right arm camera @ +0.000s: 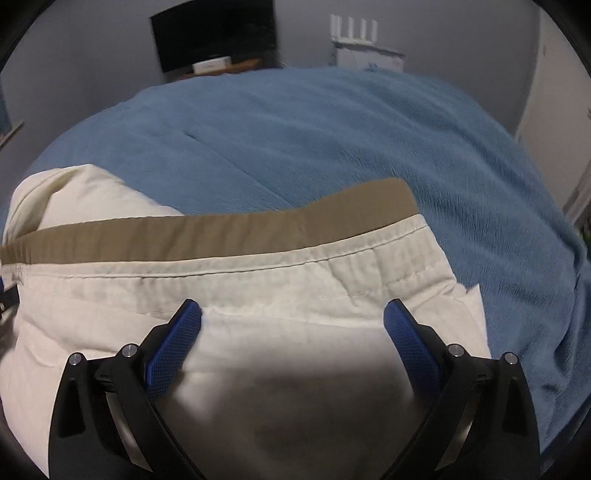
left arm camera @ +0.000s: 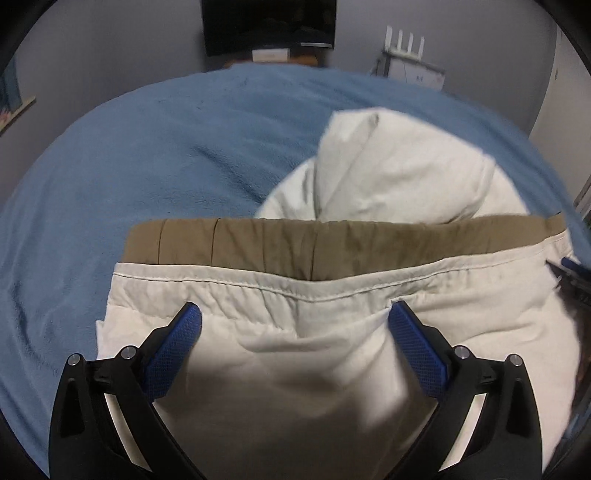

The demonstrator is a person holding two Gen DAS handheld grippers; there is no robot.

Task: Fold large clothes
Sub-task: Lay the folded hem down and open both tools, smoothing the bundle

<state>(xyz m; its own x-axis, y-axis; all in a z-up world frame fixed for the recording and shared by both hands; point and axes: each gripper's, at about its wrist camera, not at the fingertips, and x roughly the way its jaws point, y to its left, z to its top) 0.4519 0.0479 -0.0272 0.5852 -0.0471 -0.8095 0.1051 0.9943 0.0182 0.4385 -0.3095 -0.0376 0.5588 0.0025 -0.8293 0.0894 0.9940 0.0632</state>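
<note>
On the near side of the bed lie the white trousers (left arm camera: 280,362), their waist end turned toward the far wall so that the tan inner waistband (left arm camera: 258,243) shows above the stitched hem. Beyond the waistband, in the left wrist view, the rest of the cloth is heaped up in a loose white bundle (left arm camera: 391,173), so the garment looks only partly folded.

Over the waist end hover both tools. The left gripper (left arm camera: 293,319) has its blue fingers spread wide with cloth between them, not pinched; the right gripper (right arm camera: 291,315) stands the same way, jaws apart over the right part of the waist, near the corner. Neither holds anything.

To my eye the step in hand is taking the waist at two points. It would go best if each gripper bit just below the stitched hem, catching both layers, the two grips level and well apart, so the edge lifts straight and the bundle drags out flat.

Around it all spreads the blue blanket (right arm camera: 332,140), soft and likely to ruck. Against the far wall stand a dark monitor (right arm camera: 218,37) and a white router (right arm camera: 354,33).
</note>
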